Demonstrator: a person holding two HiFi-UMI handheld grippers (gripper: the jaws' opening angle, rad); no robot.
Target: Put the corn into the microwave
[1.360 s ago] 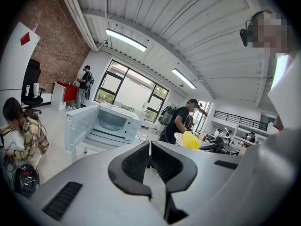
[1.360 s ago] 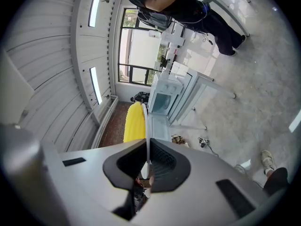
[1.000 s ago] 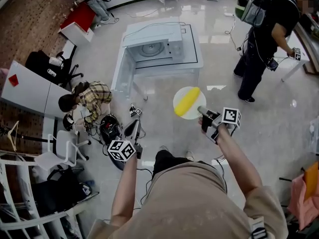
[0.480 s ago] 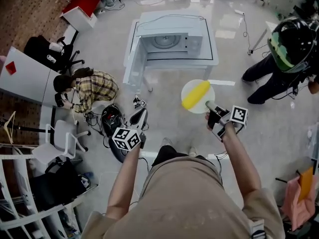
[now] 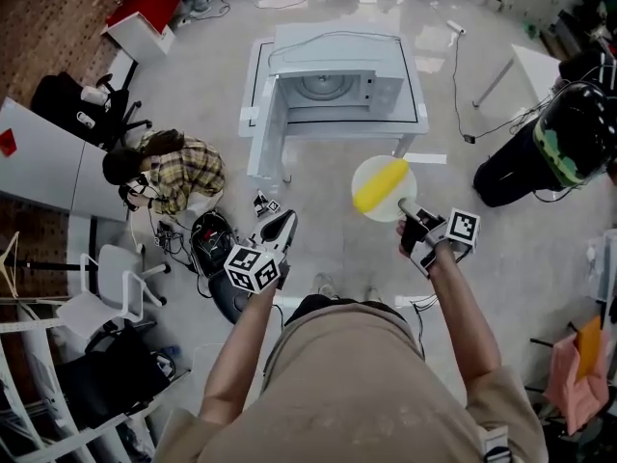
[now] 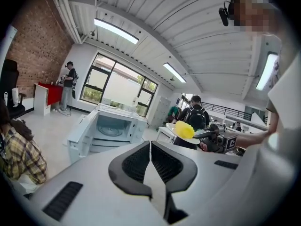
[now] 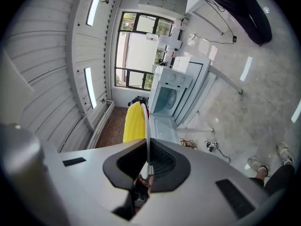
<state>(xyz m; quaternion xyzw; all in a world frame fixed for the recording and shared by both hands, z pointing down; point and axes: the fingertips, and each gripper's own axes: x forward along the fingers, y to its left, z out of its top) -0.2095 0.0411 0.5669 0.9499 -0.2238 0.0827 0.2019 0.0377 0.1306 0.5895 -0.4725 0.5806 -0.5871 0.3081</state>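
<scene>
As it lies on the plate [image 5: 367, 171], the corn [image 5: 380, 185] runs diagonally across it.

Plate [image 7: 146, 119]: edge-on in the right gripper view, near rim hidden between the right gripper [image 7: 148, 145] jaws.
Corn [image 7: 134, 123]: lower end behind that gripper's body.
Bystander [image 5: 511, 167]: cut off at the head view's right edge.
Floor clutter [image 5: 262, 204]: too small to identify.

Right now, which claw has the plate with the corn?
The right claw, shut on the rim of the white plate carrying the yellow corn. The left claw is shut on nothing.
</scene>
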